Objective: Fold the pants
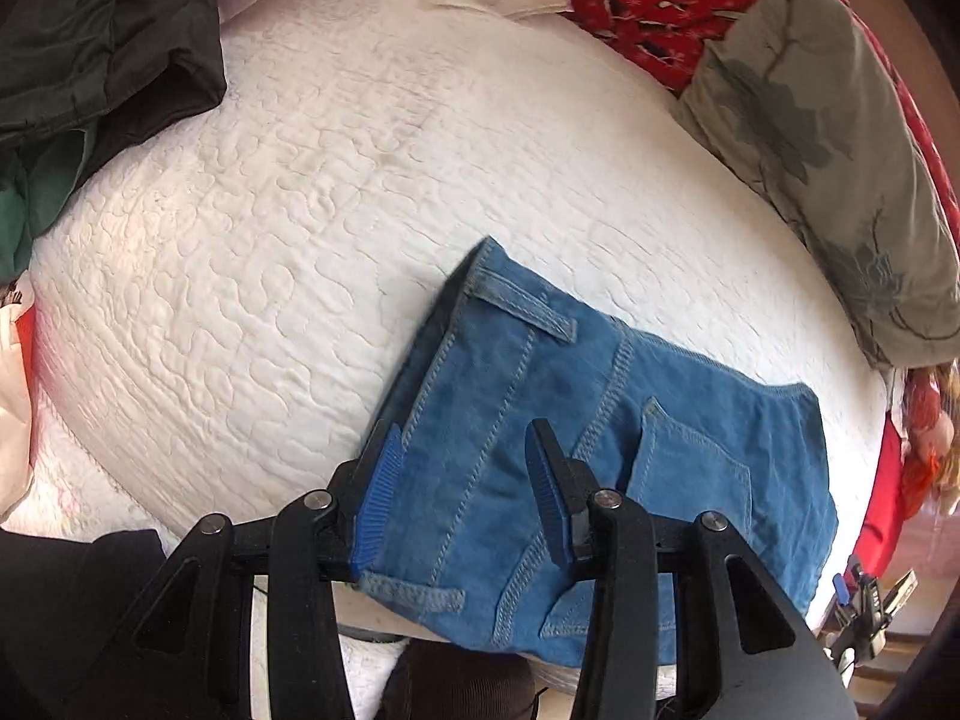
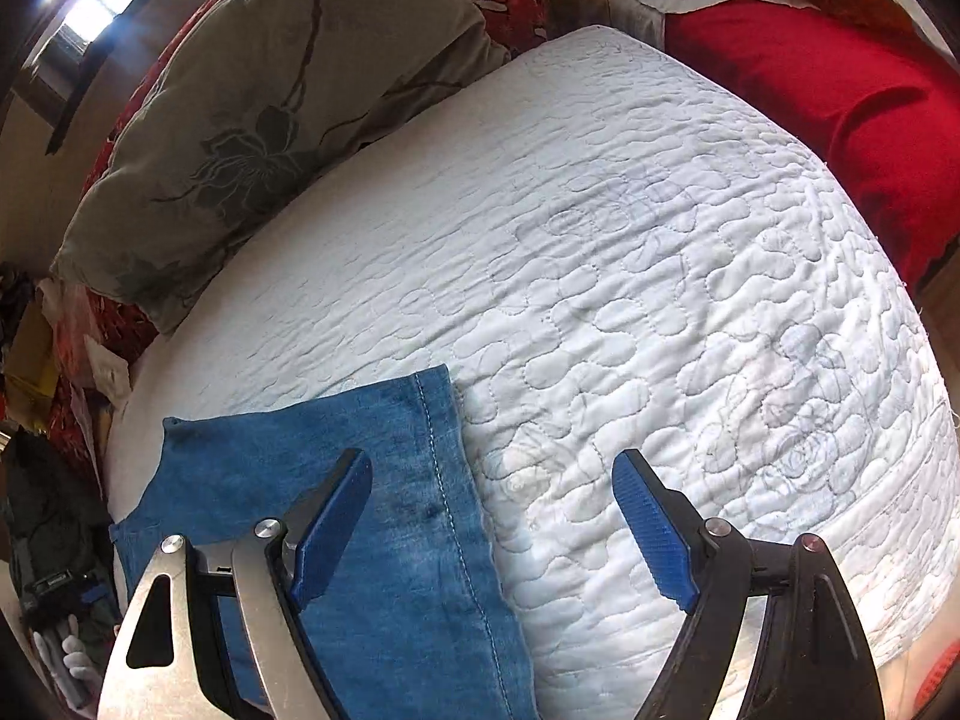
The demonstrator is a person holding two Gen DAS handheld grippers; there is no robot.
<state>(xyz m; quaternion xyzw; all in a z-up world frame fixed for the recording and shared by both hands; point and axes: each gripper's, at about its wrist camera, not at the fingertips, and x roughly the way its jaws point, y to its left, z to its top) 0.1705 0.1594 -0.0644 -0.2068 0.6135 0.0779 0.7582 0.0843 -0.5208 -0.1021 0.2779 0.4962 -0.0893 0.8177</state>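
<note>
1. Low in the left wrist view, the blue jeans lie waistband-end on the white quilt, already doubled by the look of it.
2. Straddling that denim, the left gripper has its jaws partly apart; whether the pads pinch cloth, I cannot tell.
3. At lower left of the right wrist view, the right gripper gapes wide, holding nothing, over the hemmed leg edge.
4. Judged step: placing both grippers for another fold. Next: seat the edges between the pads, then close.
</note>
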